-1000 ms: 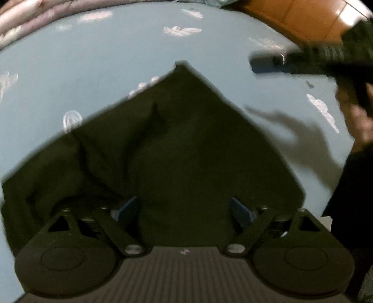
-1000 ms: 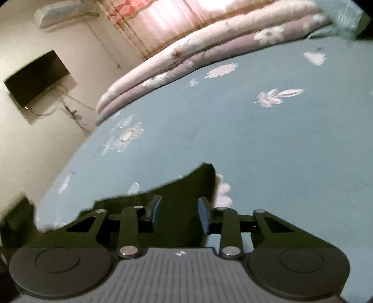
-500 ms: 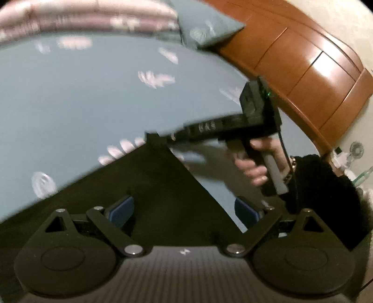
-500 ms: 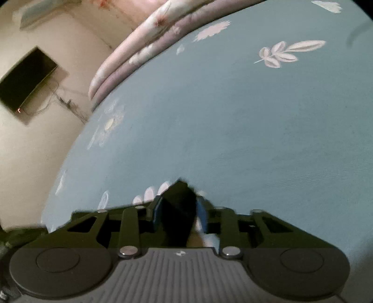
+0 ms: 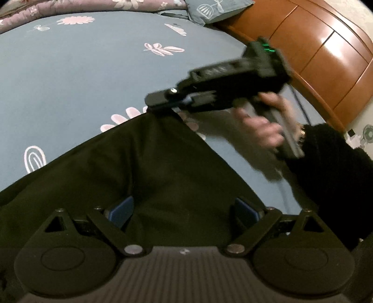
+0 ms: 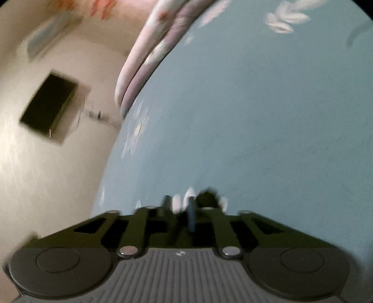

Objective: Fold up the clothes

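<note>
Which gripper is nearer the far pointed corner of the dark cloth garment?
Right. The right gripper is shut on that corner of the dark cloth garment; the left gripper, open, sits over its near part.

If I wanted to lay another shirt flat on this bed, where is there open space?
The blue sheet lies bare between the dark garment and the rolled quilt, up toward the pillow. It is crowded at the garment's far corner, where the right gripper pinches the cloth, and beside the headboard.
</note>
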